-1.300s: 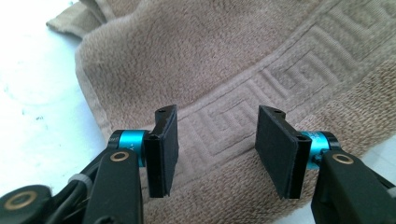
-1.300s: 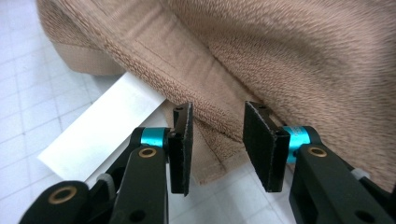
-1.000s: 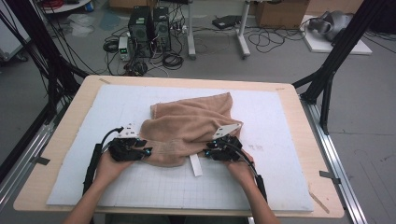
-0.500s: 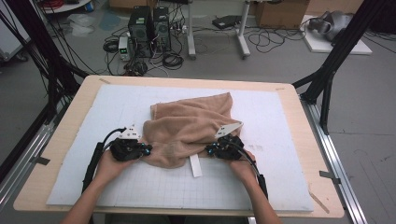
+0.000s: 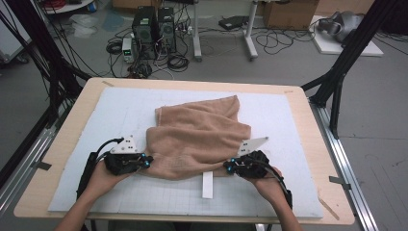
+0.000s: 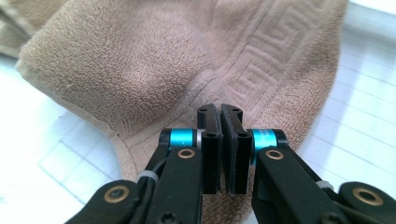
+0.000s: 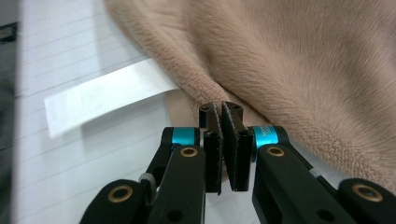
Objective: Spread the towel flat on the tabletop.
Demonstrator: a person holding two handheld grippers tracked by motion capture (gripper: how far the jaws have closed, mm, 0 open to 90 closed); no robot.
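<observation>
Grab step looks done: the tan towel (image 5: 197,139), lying rumpled mid-counter, is pinched at its near edge by the left gripper (image 6: 220,122) and right gripper (image 7: 222,119), jaws clamped tight on cloth. Next, the 2 corners probably get lifted together, evenly, so nothing slips.

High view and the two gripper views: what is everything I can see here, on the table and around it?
towel: one, tan, crumpled mid-table on the mat
label: one, white strip, sticking out from the towel's near edge
mat: one, pale with a grid, covering the tabletop
table: one, light wood, its rim around the mat
computer boxes: two, black, on the floor beyond the table among cables
left gripper: one, black, shut on the towel's near left edge
right gripper: one, black, shut on the towel's near right edge
hands: two, holding the grippers at the near edge
</observation>
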